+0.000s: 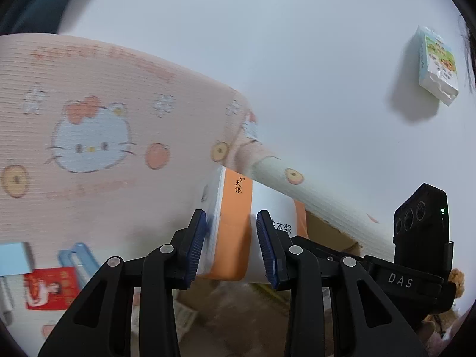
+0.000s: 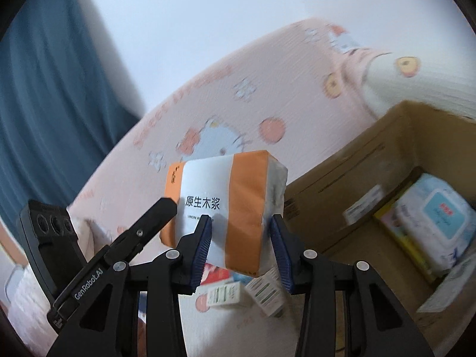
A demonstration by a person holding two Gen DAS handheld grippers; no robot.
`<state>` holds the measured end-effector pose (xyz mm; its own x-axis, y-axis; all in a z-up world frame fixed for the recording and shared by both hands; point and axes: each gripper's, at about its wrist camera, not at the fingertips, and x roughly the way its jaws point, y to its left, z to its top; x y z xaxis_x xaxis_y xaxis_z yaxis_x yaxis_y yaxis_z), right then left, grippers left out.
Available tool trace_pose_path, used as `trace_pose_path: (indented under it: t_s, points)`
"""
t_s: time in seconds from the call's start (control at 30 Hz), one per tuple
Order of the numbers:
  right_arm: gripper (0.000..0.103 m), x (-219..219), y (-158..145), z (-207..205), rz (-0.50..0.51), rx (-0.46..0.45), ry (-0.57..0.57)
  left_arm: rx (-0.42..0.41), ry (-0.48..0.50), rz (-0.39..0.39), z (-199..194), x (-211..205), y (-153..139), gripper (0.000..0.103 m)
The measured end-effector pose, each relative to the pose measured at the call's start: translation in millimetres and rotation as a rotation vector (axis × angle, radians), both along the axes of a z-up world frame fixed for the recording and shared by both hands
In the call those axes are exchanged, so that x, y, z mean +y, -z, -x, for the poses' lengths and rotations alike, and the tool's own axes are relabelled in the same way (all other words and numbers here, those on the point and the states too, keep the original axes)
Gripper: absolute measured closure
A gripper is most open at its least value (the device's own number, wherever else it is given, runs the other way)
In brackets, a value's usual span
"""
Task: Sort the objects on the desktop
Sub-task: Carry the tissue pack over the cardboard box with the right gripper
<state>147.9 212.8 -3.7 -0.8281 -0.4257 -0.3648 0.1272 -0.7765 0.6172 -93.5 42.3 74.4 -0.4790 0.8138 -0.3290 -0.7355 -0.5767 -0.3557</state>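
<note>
Tissue pack (image 2: 226,205), orange-white, soft and light (wrapper likely slick), hangs in air beside the cardboard box (image 2: 351,178). My left gripper (image 1: 231,245) and right gripper (image 2: 241,250) each clamp an end; I squeeze the firm sides, gently.

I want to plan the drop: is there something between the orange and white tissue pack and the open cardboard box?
Nothing visible blocks it. Both grippers, left and right, hold the tissue pack in the air, and the cardboard box stands open just beside it. A wipes pack already lies inside, toward the far side.
</note>
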Motion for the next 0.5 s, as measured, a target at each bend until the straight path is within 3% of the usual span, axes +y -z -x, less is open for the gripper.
trace_pose_path:
  t_s: [0.1, 0.23, 0.5]
  points:
    - [0.065, 24, 5, -6, 0.000, -0.013, 0.050, -0.015, 0.042, 0.027, -4, 27, 1, 0.064]
    - [0.065, 56, 8, -12, -0.012, -0.044, 0.114, -0.098, 0.110, 0.051, 1, 67, 4, 0.064]
    - [0.065, 123, 17, -10, -0.034, -0.162, 0.247, -0.412, 0.284, 0.139, 33, 171, 26, 0.064]
